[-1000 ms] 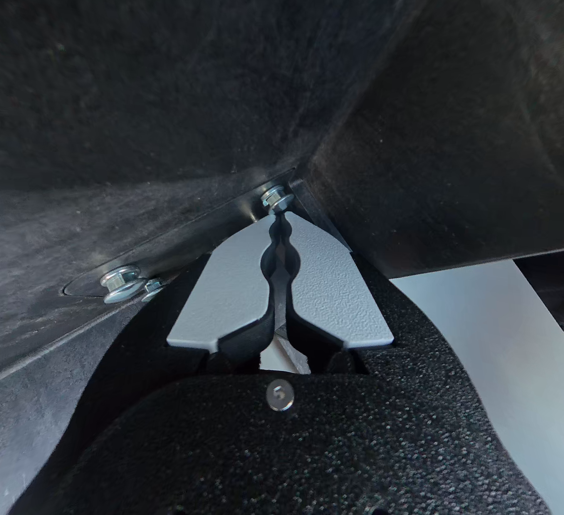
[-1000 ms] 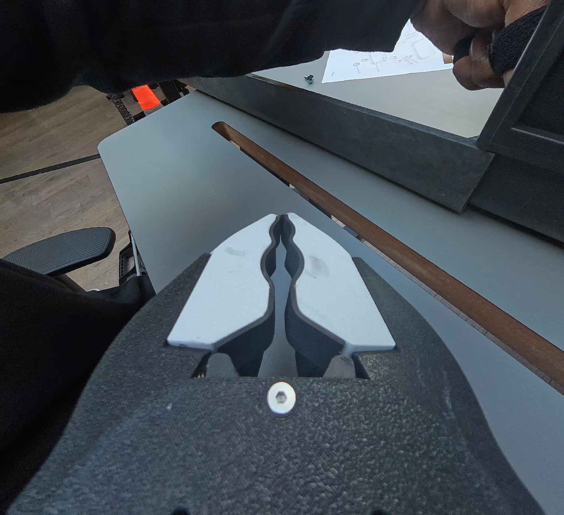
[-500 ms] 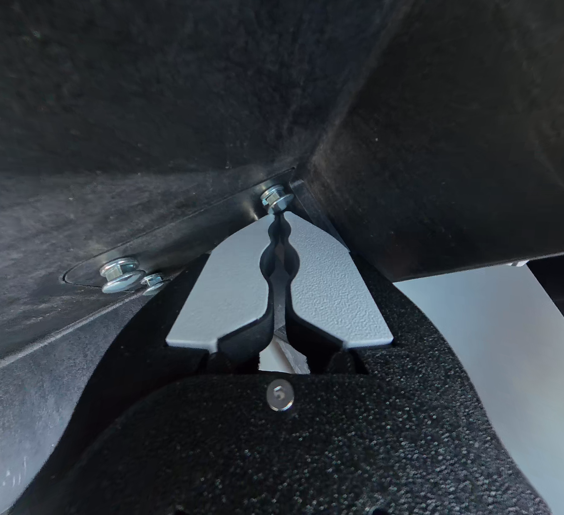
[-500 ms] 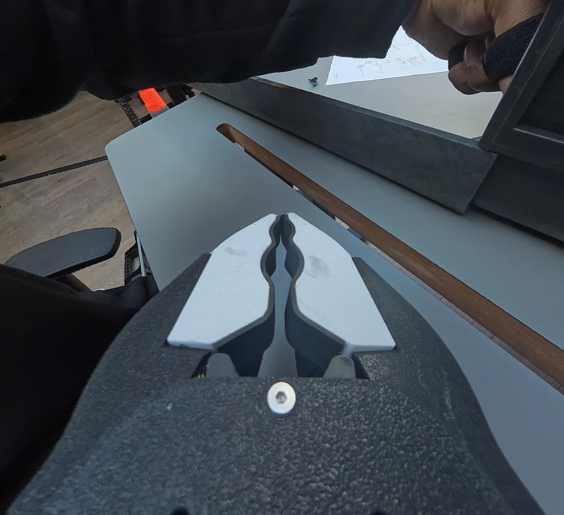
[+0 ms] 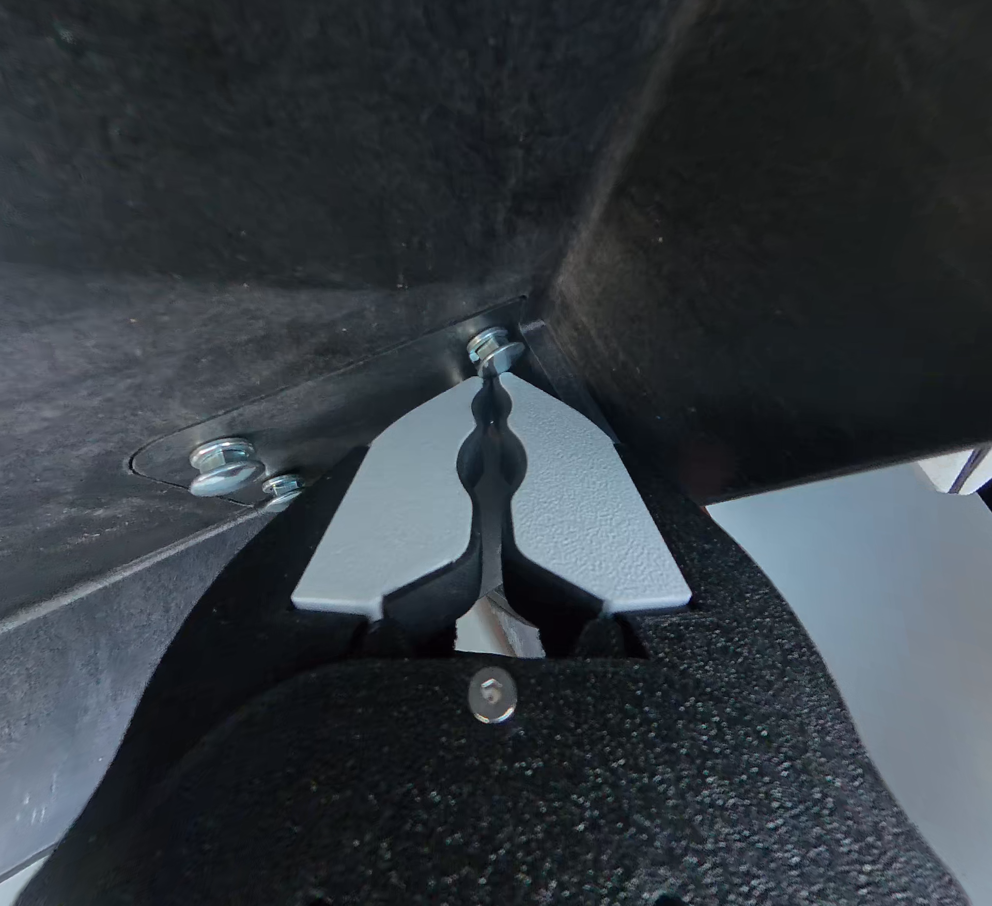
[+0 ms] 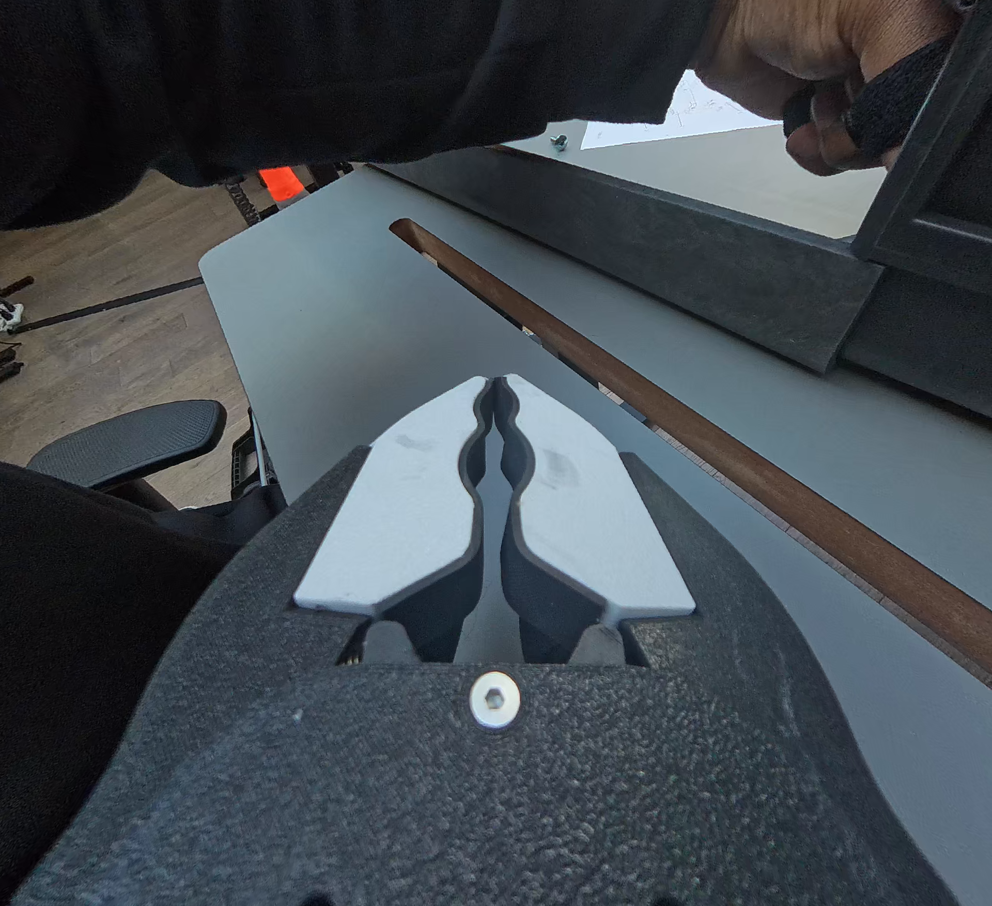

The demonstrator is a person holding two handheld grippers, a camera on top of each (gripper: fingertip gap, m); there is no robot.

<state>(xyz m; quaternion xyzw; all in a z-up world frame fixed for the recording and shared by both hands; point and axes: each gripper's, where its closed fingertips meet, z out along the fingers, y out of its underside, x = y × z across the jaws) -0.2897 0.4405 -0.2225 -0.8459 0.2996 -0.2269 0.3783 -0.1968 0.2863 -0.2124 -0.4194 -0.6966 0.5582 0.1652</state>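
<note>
Pinching a silver bolt (image 5: 494, 351) at its tips, the left gripper (image 5: 493, 380) presses together; the bolt's axis points straight ahead into a black bracket (image 5: 343, 397), its shank hidden. The right gripper (image 6: 494, 382) is pressed together, bare, above a grey table (image 6: 343, 332).

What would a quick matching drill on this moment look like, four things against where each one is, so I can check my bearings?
Things:
1. left claw
2. right claw
3. white paper sheet
4. brown wooden strip

Places:
A. far side of the grey table, beyond the dark panel
B. fingertips shut, over bare grey table
C. runs diagonally along a slot in the table
D. fingertips shut, right at a silver bolt in a black corner bracket

Pairs: 1-D, 2-B, 3-A, 4-C
</note>
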